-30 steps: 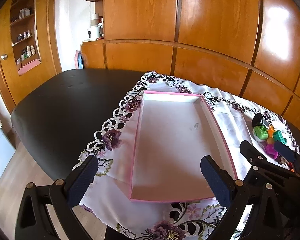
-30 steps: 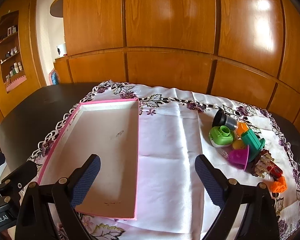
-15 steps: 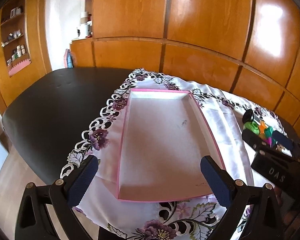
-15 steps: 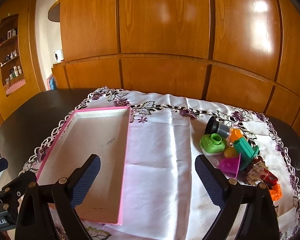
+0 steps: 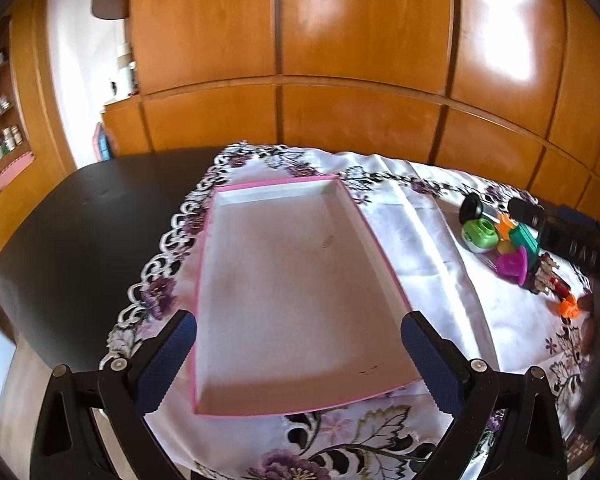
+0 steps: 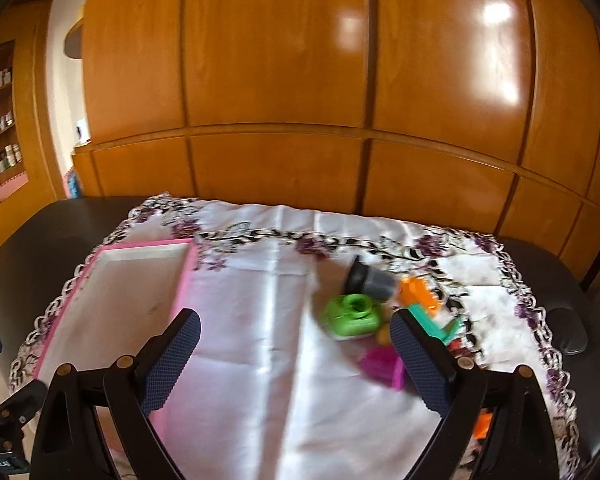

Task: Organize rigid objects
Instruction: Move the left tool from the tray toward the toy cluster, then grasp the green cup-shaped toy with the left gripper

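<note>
Wooden panelled cabinets [image 5: 360, 64] behind, glossy and orange-brown; dark tabletop [image 5: 80, 232] in front, covered on its right part by a white cloth [image 5: 432, 248] with purple flowers and a lace edge. On the cloth, towards the left, a shallow pink-rimmed tray [image 5: 288, 280] with a pale floor and nothing in it. Well apart from the tray, towards the right side of the cloth, a small heap of plastic toys touching one another: a black-and-grey cylinder [image 6: 370, 280] lying on its side at the back, a green round piece [image 6: 354, 314] just in front of it, an orange piece [image 6: 418, 294] and a teal piece [image 6: 432, 322] to the right, a magenta piece [image 6: 382, 368] nearest, and more orange bits [image 5: 568, 308] at the far end of the heap. Left gripper [image 5: 298, 360] low over the near end of the tray, jaws spread wide, blue pads [image 5: 168, 356] on either side of the tray's near corners, nothing between them. Right gripper [image 6: 296, 360] over bare cloth between tray and heap, jaws likewise spread and holding nothing, the right pad [image 6: 418, 364] in front of the teal and magenta pieces. Right wrist view blurred, so finer detail of the toys not readable there. Shelves with small bottles [image 5: 4, 140] in a niche at far left.
</note>
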Available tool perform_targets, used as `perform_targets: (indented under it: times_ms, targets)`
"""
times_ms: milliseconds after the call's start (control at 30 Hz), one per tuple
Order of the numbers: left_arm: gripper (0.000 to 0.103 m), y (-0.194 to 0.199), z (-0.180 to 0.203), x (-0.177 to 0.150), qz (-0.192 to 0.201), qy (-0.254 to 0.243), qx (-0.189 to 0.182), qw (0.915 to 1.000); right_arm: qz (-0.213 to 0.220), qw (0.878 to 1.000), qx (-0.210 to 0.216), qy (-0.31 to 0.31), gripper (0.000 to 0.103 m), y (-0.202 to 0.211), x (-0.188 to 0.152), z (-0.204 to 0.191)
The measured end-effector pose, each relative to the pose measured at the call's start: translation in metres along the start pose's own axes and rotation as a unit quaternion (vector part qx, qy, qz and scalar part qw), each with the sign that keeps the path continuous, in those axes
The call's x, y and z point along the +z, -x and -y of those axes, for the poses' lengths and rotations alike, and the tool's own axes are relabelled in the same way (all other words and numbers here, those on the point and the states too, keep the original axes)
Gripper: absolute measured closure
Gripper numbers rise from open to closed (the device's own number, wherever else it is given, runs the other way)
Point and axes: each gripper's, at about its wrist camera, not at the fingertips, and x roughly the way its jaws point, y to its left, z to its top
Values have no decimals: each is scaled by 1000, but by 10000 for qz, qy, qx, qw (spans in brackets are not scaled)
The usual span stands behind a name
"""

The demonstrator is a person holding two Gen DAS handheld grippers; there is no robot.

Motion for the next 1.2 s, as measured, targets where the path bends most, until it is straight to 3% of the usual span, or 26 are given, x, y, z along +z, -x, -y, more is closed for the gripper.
perform_targets:
  times_ms: [200,433,533,633,767,1200]
  targets:
    - [0,-9,20,3,-158,-266,-183,9994,16,9987,-425,-282,2,-6,12,63]
    - [0,-12,42,6,-126,-674,-155,9975,-111,9930,-1069,-484,2,-24,11,134]
    - [0,-12,54,11,-67,-916,-123,9957,-166,9883,-1208,-911,2,-32,1,167]
    - [0,-11,67,17,-15,-1135,-222,9933,-278,9816,-1030,-1586,2,-37,-5,191]
    - [0,-15,86,21,35,-1424,-296,9894,-283,9748,-841,-2047,2,-39,-9,207]
    - [0,-41,146,32,-113,-1943,-708,9783,-290,9557,-615,-2862,2,-36,-20,236]
